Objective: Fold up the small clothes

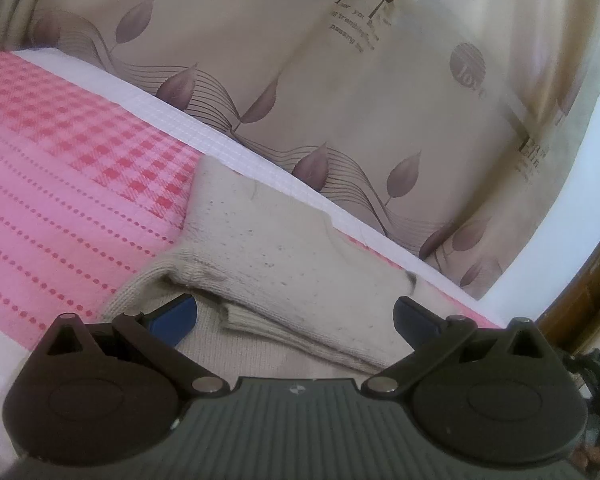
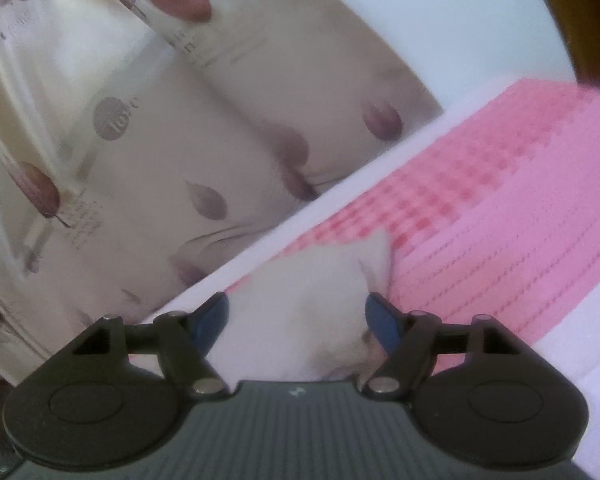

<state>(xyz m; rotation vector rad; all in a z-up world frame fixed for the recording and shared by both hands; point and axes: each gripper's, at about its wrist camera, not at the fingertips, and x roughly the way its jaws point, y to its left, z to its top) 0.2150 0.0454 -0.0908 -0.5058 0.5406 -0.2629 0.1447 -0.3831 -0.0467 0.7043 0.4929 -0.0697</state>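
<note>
Beige sock: laid folded on pink bedspread, beside leaf-printed curtain. Left gripper and right gripper: fingers held apart, nothing clamped.

Ahead of the claw lies a bed with a pink checked cover and a white edge band, beyond it hangs a beige curtain printed with purple leaves and words, and a white wall stands to its right.
</note>
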